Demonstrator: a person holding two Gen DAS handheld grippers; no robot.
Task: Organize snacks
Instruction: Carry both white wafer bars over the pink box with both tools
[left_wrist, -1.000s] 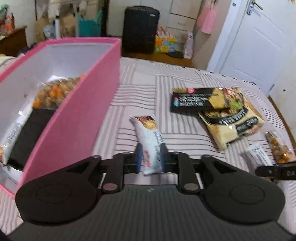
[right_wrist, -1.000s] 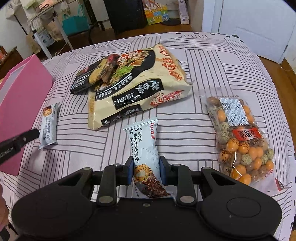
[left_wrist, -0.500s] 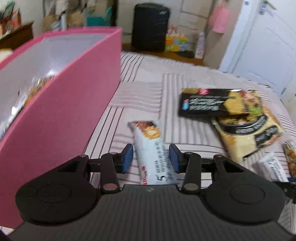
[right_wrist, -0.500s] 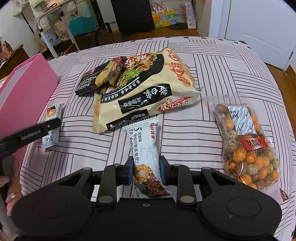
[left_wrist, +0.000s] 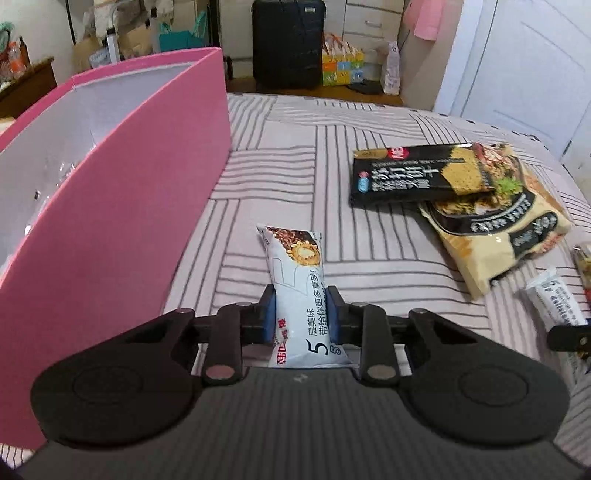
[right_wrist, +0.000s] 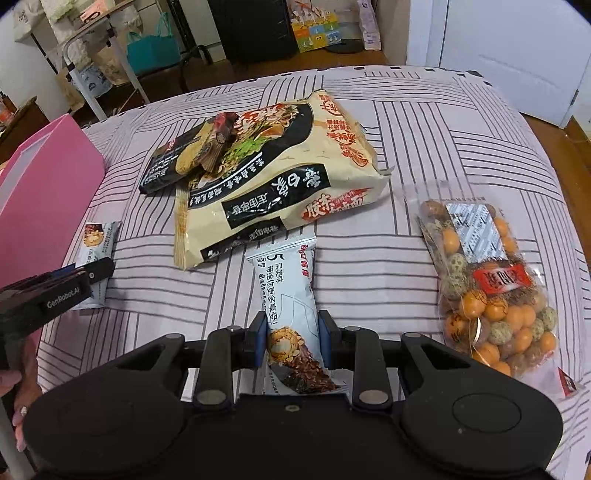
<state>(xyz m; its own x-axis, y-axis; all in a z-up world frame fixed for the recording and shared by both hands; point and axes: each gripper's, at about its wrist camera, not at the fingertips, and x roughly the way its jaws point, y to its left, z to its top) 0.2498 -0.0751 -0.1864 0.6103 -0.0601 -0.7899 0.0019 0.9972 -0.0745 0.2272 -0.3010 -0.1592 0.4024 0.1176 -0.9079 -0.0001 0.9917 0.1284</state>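
Observation:
A white snack bar (left_wrist: 295, 266) lies on the striped bedspread beside the pink box (left_wrist: 110, 221). My left gripper (left_wrist: 301, 310) is closing on it, and both blue pads press its sides. In the right wrist view the left gripper (right_wrist: 92, 271) shows at the left edge, over that same bar (right_wrist: 98, 240). My right gripper (right_wrist: 291, 332) is shut on a second white snack bar (right_wrist: 284, 280), which rests on the bed. That second bar (left_wrist: 554, 299) and the right gripper's tip also show at the far right of the left wrist view.
A beige noodle bag (right_wrist: 280, 184) with a black cracker pack (right_wrist: 173, 166) on its corner lies beyond the bars. A clear bag of coated peanuts (right_wrist: 487, 288) lies to the right. A hand (right_wrist: 22, 387) holds the left gripper. A suitcase, bags and a door stand behind the bed.
The left gripper opened around its bar, sank lower beside the pink box, and has shut on the bar again. The right gripper and its bar have not moved.

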